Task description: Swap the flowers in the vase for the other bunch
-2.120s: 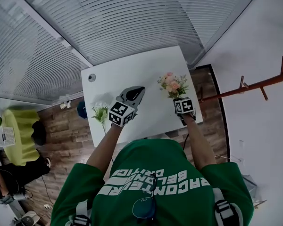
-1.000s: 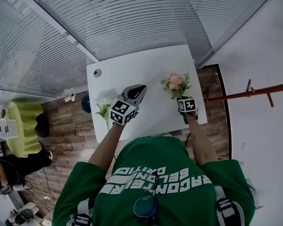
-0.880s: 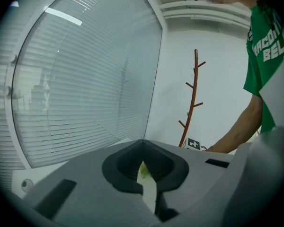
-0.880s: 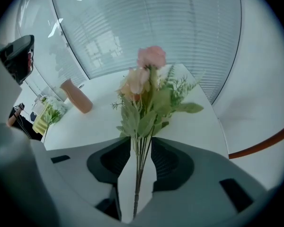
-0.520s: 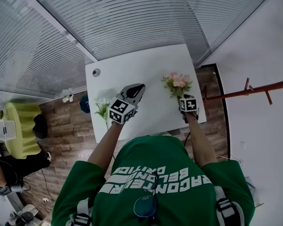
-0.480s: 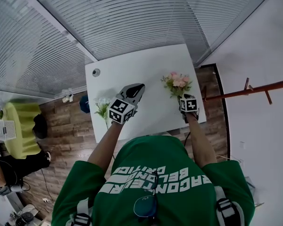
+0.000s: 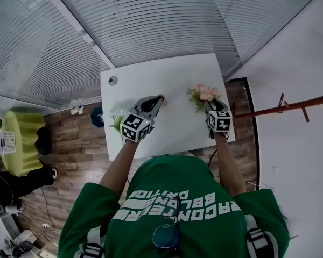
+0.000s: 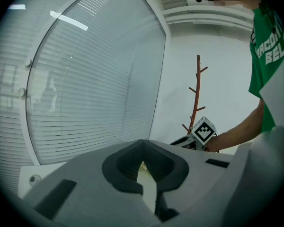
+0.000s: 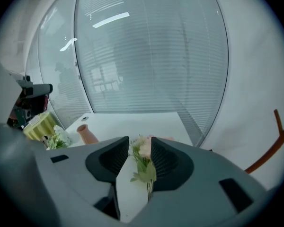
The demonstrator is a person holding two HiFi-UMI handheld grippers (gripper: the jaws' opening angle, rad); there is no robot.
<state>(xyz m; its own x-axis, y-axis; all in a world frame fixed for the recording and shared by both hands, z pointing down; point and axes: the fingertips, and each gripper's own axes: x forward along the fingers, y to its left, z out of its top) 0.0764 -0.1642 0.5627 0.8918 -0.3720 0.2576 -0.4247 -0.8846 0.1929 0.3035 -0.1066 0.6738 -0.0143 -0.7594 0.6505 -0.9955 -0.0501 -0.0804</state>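
Table (image 7: 172, 74): white. Left gripper (image 7: 157, 99): jaws together, nothing held, beside vase (image 9: 87, 134). Right gripper (image 9: 139, 150): jaws just opened, apart, pink bunch (image 7: 204, 93) framed unclamped, right of vase. White bunch (image 7: 117, 120): left of vase, still to be inserted. Vase: seen empty; swap judged half done.

my right gripper (image 9: 138, 140): jaws apart, have just been opening. pink bunch (image 9: 143, 156) shows in gap between them, stems close by jaw at picture's right, blooms toward tips. wide gap on its other side, pads not squeezing it. white table (image 9: 132, 119) beyond. terracotta vase (image 9: 87, 134) upright on it, left of jaws. white bunch (image 9: 57, 138) just left of vase. slatted blinds (image 9: 151, 56) behind table. yellow-green thing (image 9: 38, 126) far left. brown branch (image 9: 277, 138) at right edge.
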